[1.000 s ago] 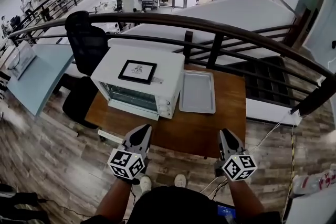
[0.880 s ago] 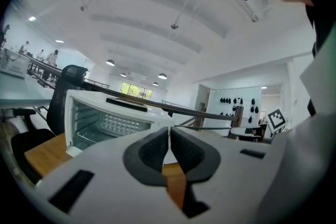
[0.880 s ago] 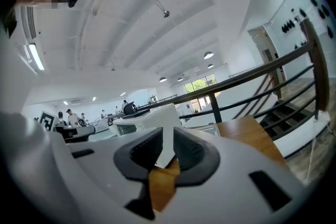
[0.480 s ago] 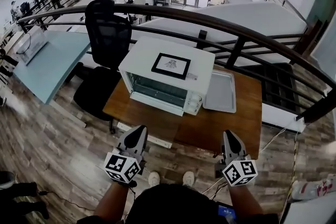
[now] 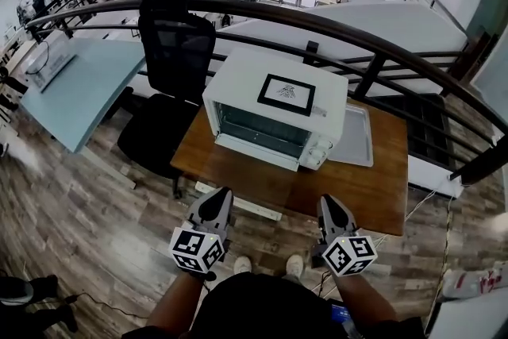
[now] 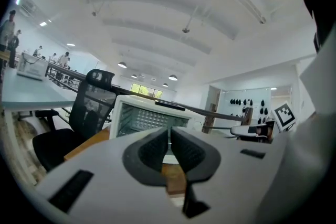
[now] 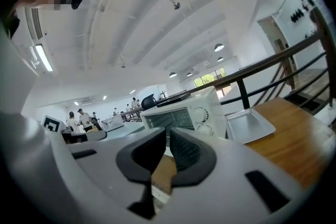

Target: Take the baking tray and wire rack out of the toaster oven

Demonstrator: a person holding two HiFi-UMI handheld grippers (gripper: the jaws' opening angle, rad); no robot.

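Toaster oven (image 5: 274, 111) is sitting on the far left part of the wooden tabletop (image 5: 349, 198). Its long side runs left to right, a bit skewed, with the glass door shut and facing the near side, and the knobs (image 5: 321, 157) at its right end. A black-framed card (image 5: 286, 94) lies flat on its top. Baking tray (image 5: 359, 137) is flat on the tabletop just to the right of the oven, open side up, its long axis running near to far. There's something grid-like behind the glass in the left gripper view, but I honestly can't tell if that's the wire rack. Left hand-held gripper (image 5: 217, 196) hangs at the near edge of the tabletop, pointing at the oven, jaws pressed together with nothing in them. Right hand-held gripper (image 5: 330, 202) is beside it, well short of the tray. Its jaws have just been closing and are down to a thin slit, also empty. A black office chair (image 5: 178, 44) stands left of the tabletop, and a dark railing (image 5: 341, 32) curves past behind it.
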